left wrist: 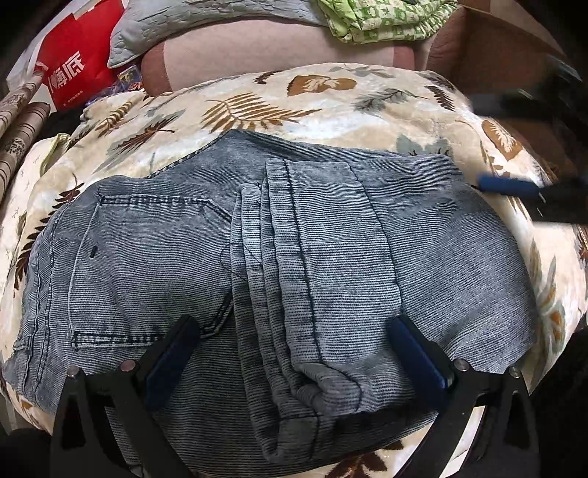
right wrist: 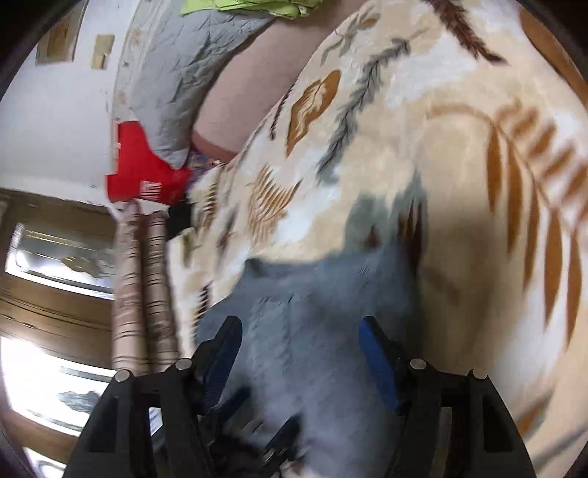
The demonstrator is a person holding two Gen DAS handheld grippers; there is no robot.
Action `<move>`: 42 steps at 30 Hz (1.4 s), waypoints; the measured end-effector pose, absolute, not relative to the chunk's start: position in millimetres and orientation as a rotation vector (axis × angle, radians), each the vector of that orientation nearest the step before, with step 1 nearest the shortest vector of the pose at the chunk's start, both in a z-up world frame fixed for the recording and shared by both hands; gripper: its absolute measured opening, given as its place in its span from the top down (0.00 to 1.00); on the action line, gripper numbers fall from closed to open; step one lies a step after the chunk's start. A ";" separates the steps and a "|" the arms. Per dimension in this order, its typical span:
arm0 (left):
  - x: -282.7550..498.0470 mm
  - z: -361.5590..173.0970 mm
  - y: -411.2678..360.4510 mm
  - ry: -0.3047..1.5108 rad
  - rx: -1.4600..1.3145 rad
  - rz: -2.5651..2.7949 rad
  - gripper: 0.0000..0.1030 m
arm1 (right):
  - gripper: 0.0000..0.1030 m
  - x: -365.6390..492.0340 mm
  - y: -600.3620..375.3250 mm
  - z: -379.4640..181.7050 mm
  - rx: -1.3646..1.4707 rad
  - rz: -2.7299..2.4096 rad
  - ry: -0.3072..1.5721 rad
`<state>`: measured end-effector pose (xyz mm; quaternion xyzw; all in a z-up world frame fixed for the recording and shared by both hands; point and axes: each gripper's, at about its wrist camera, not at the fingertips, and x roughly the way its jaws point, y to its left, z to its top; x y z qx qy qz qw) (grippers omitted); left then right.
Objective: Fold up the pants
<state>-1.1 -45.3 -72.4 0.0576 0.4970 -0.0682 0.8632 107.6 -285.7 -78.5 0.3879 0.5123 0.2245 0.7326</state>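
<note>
The pants, grey-blue corduroy, lie folded into a compact bundle on the leaf-print blanket. I can see the back pocket facing up on the left half, and the doubled-over legs stacked across the middle with their hems toward my left camera. My left gripper hovers low over the near edge of the bundle, its jaws spread wide apart with nothing between them but the cloth lying below. My right gripper looks down on the far right corner of the pants; its jaws are also apart and hold nothing, though this view is smeared by motion blur. In the left view that gripper's blue pad shows just beside the right edge of the pants. Beyond the blanket sit a pink cushion, a grey quilted pillow, a green patterned cloth and a red bag at the far left.
</note>
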 end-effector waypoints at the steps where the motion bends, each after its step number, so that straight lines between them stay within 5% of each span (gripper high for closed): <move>1: -2.7 -71.4 -44.7 1.041 0.121 -0.143 0.00 | 0.32 99.8 -280.7 -76.9 0.854 0.497 1.137; 6: -2.0 -68.1 -46.1 1.064 0.104 -0.147 0.00 | 0.36 66.4 -278.0 -108.6 0.809 0.461 1.215; 12: -12.2 -49.9 -21.1 1.016 -0.067 -0.143 0.00 | 0.32 38.3 -267.1 -55.6 0.752 0.529 1.107; 19: -13.9 -53.6 -26.4 1.029 -0.040 -0.186 0.00 | 0.28 29.5 -270.1 -94.3 0.714 0.421 1.212; 27: -38.2 -6.0 74.5 0.804 -0.387 -0.076 0.00 | 0.27 70.0 -216.5 -30.8 0.542 0.517 1.149; 34: -57.5 -19.2 173.8 0.738 -0.700 0.085 0.00 | 0.22 110.4 -176.8 -91.8 0.412 0.409 1.303; 42: -51.9 -30.2 194.8 0.753 -0.744 0.084 0.00 | 0.22 140.7 -111.8 -22.1 0.206 0.488 1.197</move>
